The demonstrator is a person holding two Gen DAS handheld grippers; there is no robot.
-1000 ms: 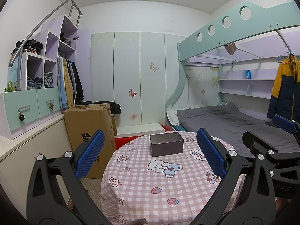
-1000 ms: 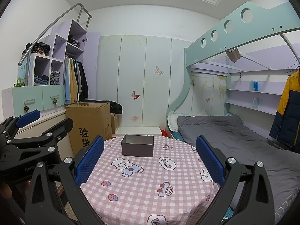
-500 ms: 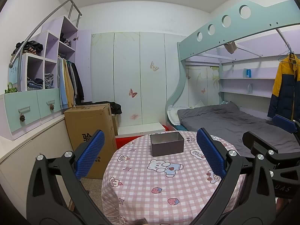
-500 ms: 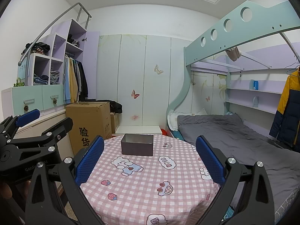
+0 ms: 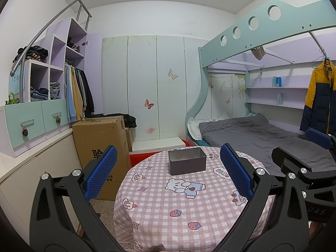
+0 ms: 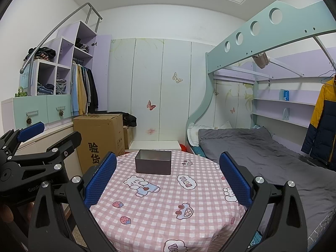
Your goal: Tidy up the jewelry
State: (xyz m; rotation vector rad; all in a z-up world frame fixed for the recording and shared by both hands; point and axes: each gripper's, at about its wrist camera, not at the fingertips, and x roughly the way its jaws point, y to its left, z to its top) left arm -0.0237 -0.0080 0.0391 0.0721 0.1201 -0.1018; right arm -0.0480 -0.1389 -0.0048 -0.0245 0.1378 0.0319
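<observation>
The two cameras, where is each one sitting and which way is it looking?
Left wrist: sits on the left gripper, looks across the round table at the grey tin box; its own blue fingers and the right gripper show.
Right wrist: sits on the right gripper, facing the same way; its fingers and the left gripper show.
Both share the table, box, cardboard carton and bed.

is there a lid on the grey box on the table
No, the grey box has an open top, showing its bare inner walls, on the checked tablecloth.
</observation>
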